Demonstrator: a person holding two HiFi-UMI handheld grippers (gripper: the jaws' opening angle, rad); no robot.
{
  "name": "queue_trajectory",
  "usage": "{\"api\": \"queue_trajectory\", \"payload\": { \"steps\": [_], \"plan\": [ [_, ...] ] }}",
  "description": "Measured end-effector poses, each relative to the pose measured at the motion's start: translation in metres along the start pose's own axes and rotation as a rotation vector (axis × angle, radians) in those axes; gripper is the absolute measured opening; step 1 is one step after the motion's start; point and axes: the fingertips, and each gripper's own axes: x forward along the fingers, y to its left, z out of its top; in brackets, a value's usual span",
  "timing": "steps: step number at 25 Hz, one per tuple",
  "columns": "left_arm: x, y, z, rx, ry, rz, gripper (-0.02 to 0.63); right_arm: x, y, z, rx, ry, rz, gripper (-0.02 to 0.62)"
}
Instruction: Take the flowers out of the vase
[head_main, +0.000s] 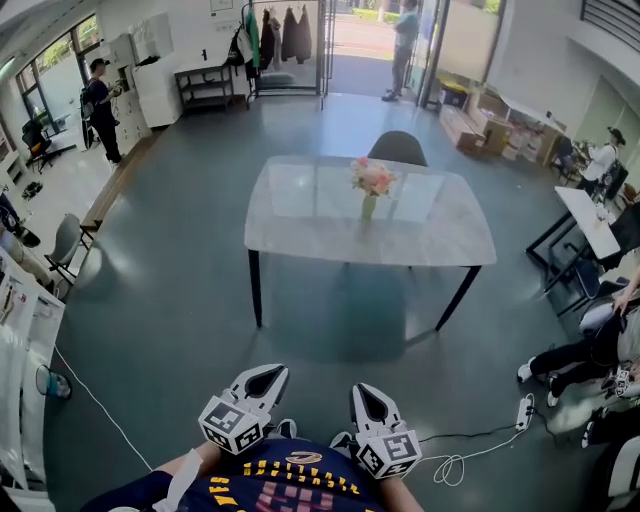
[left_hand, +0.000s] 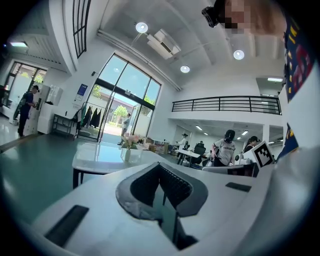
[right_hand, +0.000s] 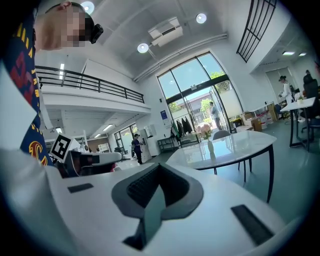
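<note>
The left gripper (head_main: 263, 380) and right gripper (head_main: 368, 400) had jaws together, empty, well apart from the table (head_main: 300, 235). Mid-table, the flowers (head_main: 372, 177) stood in the vase (head_main: 368, 208), stems too small to make out.

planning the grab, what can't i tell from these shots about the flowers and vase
Flowers: too small in all three views to count stems.
Vase: too small in every view; water inside cannot be told.
Chair: head view, seat hidden behind the table.
</note>
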Motion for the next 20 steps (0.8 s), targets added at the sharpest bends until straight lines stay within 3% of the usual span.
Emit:
{"api": "queue_trajectory", "payload": {
  "steps": [11, 20],
  "plan": [
    [-0.05, 0.051, -0.008, -0.036, 0.011, -0.021, 0.002, 0.033, 0.062, -0.021, -0.006, 0.039, -0.012, 0.005],
    [-0.038, 0.066, -0.012, -0.079, 0.002, -0.06, 0.003, 0.04, 0.057, -0.022, -0.007, 0.075, -0.065, 0.005]
  ]
}}
